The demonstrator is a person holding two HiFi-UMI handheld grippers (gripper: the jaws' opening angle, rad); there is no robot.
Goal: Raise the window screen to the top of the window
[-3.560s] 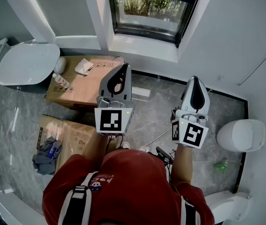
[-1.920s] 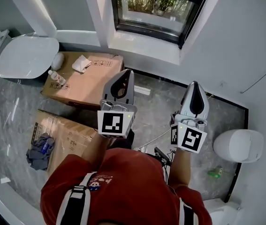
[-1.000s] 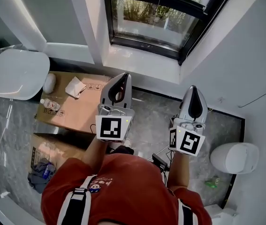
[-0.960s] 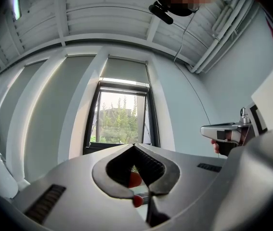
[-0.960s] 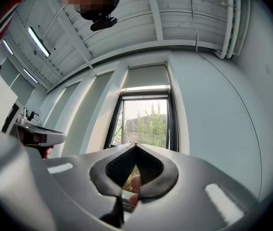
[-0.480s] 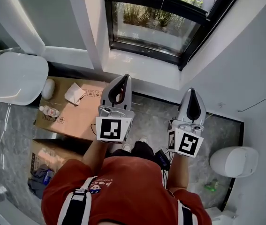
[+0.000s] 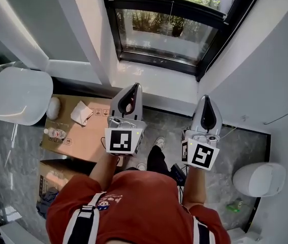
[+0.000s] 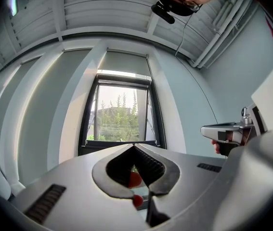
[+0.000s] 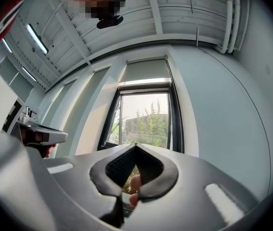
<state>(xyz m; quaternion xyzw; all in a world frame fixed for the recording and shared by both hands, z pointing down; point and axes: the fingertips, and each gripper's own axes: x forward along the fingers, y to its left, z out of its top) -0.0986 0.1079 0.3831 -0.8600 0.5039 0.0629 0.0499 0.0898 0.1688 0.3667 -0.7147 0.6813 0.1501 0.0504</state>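
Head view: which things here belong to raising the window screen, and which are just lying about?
For the job:
window
left gripper, shut
right gripper, shut

Lying about:
cardboard box
crumpled cloth and bottle on it
white fixture at left
toilet at right

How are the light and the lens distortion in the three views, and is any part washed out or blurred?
Head view: soft daylight from the window, no hard shadows, sharp, verticals splayed by the wide angle. Left gripper view: strong fisheye, black corners, the sky in the window washed out. Right gripper view: same fisheye and black corners, sky pale, trees readable.
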